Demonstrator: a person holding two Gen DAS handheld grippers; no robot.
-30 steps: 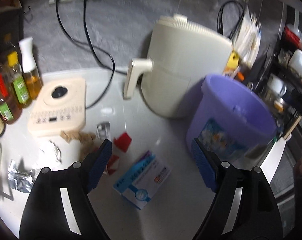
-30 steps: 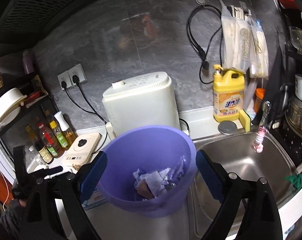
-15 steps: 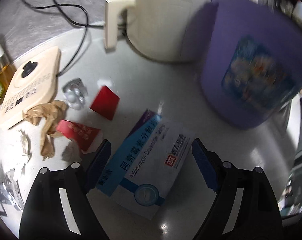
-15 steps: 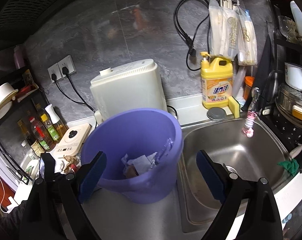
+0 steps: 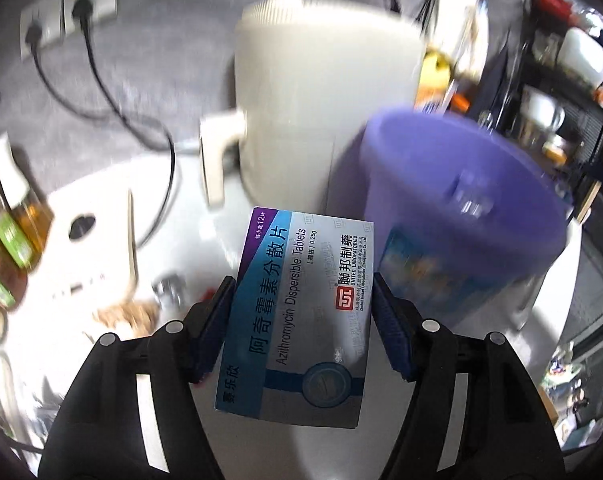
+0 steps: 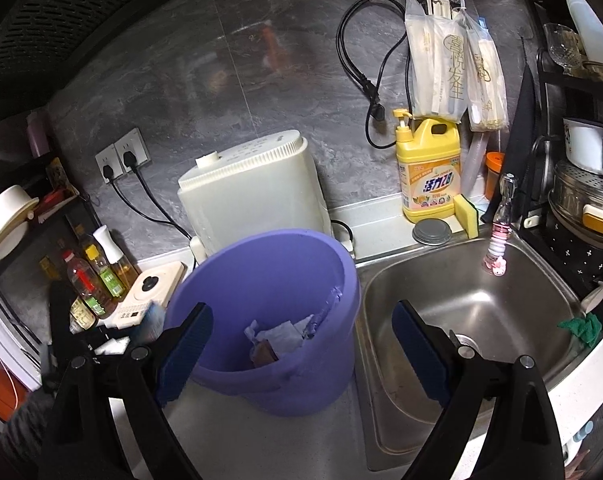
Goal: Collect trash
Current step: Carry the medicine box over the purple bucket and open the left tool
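Note:
My left gripper (image 5: 303,316) is shut on a blue and white medicine box (image 5: 301,312) and holds it above the white counter, left of the purple bucket (image 5: 453,220). Crumpled brown paper (image 5: 129,314) and a foil blister pack (image 5: 167,288) lie on the counter below. In the right wrist view the purple bucket (image 6: 269,320) holds crumpled paper and wrappers (image 6: 277,336). My right gripper (image 6: 301,344) is open and empty above the bucket's near rim. The left gripper with the box shows at the far left (image 6: 149,322).
A white appliance (image 6: 253,192) stands behind the bucket, with a cream scale (image 6: 149,290) and oil bottles (image 6: 97,276) to its left. A steel sink (image 6: 461,320) lies to the right, with yellow detergent (image 6: 429,172) behind it. Cables run to wall sockets (image 5: 69,20).
My left gripper closed on the medicine box and lifted it off the counter toward the bucket. The right gripper stayed open and drifted slightly right over the bucket.

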